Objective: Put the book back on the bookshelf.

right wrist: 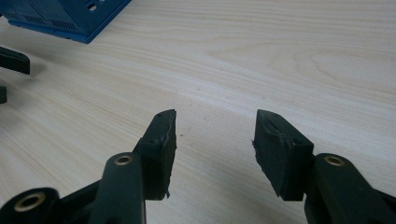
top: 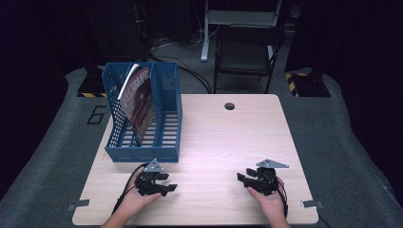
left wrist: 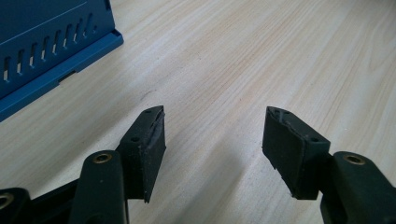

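A blue slotted file rack (top: 142, 118) stands at the back left of the light wooden table (top: 228, 142), with a magazine (top: 140, 102) leaning upright in it. My left gripper (top: 168, 182) rests low near the front edge, just in front of the rack and pointing right. In the left gripper view, my left gripper (left wrist: 215, 116) is open over bare wood, with the rack's base (left wrist: 42, 51) at the upper left. My right gripper (top: 242, 175) lies at the front right, pointing left. In its own view my right gripper (right wrist: 215, 114) is open with nothing between the pads.
A round cable hole (top: 229, 106) sits near the table's far edge. A dark folding chair (top: 247, 52) stands behind the table. The rack's corner (right wrist: 70, 14) and the other gripper's jaw tip (right wrist: 11, 60) show at the left of the right gripper view.
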`<state>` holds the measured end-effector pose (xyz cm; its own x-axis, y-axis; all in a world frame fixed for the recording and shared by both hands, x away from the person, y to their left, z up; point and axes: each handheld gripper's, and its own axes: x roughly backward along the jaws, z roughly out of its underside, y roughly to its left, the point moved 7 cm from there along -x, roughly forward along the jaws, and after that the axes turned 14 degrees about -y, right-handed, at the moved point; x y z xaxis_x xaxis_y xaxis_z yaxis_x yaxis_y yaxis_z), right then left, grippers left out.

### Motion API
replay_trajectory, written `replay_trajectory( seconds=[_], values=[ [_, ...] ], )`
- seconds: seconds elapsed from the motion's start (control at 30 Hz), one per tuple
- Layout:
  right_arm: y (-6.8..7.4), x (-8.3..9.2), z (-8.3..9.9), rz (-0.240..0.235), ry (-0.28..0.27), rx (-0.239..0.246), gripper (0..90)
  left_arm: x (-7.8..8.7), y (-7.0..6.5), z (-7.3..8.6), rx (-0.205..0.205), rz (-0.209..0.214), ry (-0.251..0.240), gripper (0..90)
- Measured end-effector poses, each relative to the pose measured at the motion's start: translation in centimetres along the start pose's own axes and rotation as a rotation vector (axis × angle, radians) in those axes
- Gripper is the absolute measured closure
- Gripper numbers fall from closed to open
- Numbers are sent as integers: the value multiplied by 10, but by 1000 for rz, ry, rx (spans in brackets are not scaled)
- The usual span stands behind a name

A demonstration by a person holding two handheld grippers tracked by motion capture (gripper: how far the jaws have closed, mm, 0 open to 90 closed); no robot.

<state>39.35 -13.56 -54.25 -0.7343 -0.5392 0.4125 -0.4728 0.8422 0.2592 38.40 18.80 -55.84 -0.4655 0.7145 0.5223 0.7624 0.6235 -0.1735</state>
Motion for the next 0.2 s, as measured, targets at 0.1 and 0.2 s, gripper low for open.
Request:
replay_trajectory(
  seconds=[0.1,0.2],
  values=[
    [0,0,0,1,2,2,485,-1,-1,-1,7,-9,-14,393],
    [0,0,0,2,-2,-3,485,-1,-2,-1,0,-8,-12,393]
  ],
)
